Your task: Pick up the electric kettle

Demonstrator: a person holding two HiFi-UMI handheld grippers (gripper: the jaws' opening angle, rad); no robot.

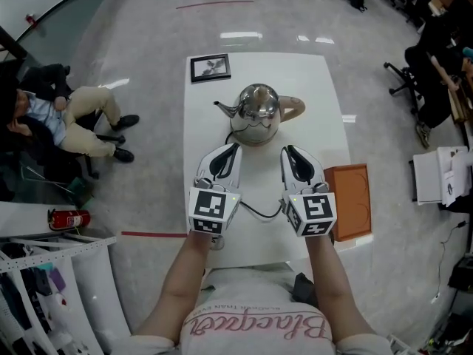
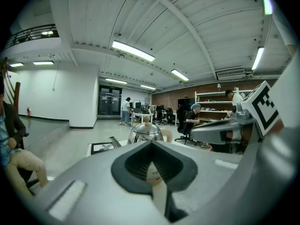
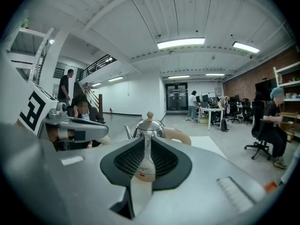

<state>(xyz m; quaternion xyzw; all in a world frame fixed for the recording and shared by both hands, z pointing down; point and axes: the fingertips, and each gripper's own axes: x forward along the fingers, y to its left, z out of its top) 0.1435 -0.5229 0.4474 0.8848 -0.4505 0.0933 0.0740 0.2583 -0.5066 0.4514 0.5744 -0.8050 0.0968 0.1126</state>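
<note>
The electric kettle (image 1: 255, 113) is polished steel and stands on its base near the middle of the white table (image 1: 310, 76). Its spout points left and its beige handle (image 1: 293, 108) points right. A black cord (image 1: 256, 212) runs from the base toward me. My left gripper (image 1: 235, 149) and right gripper (image 1: 289, 152) hover side by side just short of the kettle, touching nothing, both shut and empty. The kettle (image 2: 146, 131) shows beyond the closed tips of the left gripper (image 2: 151, 142). In the right gripper view the kettle (image 3: 150, 125) sits straight ahead of the right gripper (image 3: 147, 138).
A framed picture (image 1: 210, 67) lies at the table's far left corner. An orange-brown flat box (image 1: 347, 200) sits at the right edge beside my right gripper. A person sits on a chair (image 1: 52, 117) left of the table. Office chairs (image 1: 414, 80) stand to the right.
</note>
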